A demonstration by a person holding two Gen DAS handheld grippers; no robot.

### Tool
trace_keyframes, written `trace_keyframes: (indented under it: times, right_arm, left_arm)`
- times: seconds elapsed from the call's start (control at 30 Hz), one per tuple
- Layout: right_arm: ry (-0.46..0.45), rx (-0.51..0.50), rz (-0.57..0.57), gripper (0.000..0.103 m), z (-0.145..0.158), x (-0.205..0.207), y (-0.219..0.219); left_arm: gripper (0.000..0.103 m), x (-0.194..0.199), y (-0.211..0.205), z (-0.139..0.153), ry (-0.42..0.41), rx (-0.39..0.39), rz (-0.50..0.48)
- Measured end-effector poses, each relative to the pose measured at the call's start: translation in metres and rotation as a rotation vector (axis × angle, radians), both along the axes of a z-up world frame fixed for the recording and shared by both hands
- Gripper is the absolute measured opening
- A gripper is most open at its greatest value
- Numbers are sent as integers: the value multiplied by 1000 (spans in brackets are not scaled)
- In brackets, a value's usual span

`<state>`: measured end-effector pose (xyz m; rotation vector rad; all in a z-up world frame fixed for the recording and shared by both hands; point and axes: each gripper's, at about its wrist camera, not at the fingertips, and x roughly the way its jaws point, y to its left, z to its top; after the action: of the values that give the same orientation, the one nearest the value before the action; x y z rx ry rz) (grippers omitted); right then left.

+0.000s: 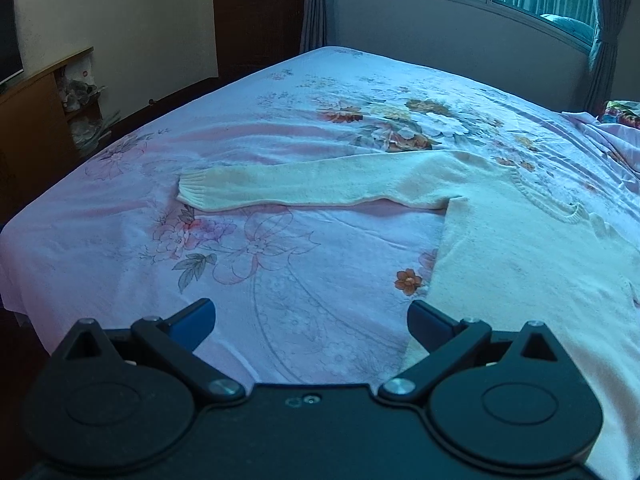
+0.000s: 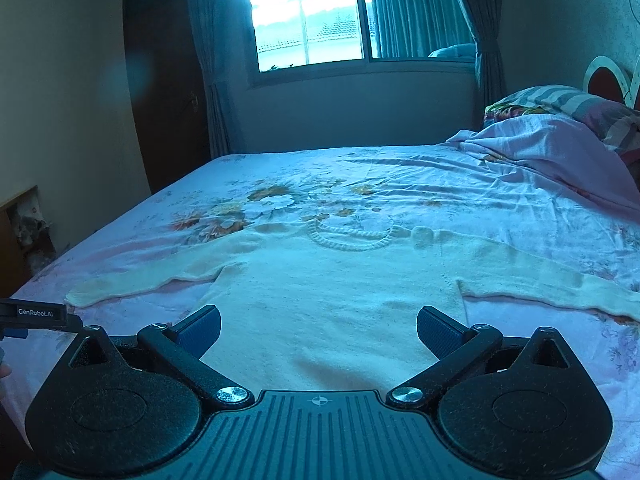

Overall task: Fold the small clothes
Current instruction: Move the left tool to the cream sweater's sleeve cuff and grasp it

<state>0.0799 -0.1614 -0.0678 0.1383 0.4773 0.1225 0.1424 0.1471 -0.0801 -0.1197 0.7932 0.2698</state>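
A small cream knitted sweater (image 2: 328, 292) lies flat on the bed, neckline away from me, both sleeves spread sideways. In the left wrist view its body (image 1: 532, 280) fills the right side and its left sleeve (image 1: 304, 188) stretches left, ending in a ribbed cuff. My left gripper (image 1: 310, 320) is open and empty, above the sheet just left of the sweater's lower body. My right gripper (image 2: 318, 328) is open and empty, above the sweater's lower body. The left gripper's body shows at the left edge of the right wrist view (image 2: 36, 316).
The bed has a pink floral sheet (image 1: 260, 264). A bunched blanket and pillows (image 2: 560, 136) lie at the right by the headboard. A wooden shelf unit (image 1: 48, 108) stands left of the bed. A window (image 2: 320, 16) and curtains are on the far wall.
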Motion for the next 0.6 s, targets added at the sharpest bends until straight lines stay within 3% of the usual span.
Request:
trace_keyframes:
  times: [0.37,0.6]
  right_arm:
    - [41,-1,4,103,-14,64,14]
    - [72,-35,30,103,-33,108,32]
  left_arm:
    - [101,52,25,-16,42,7,44]
    - [100,84,46,-34,78,-27,85]
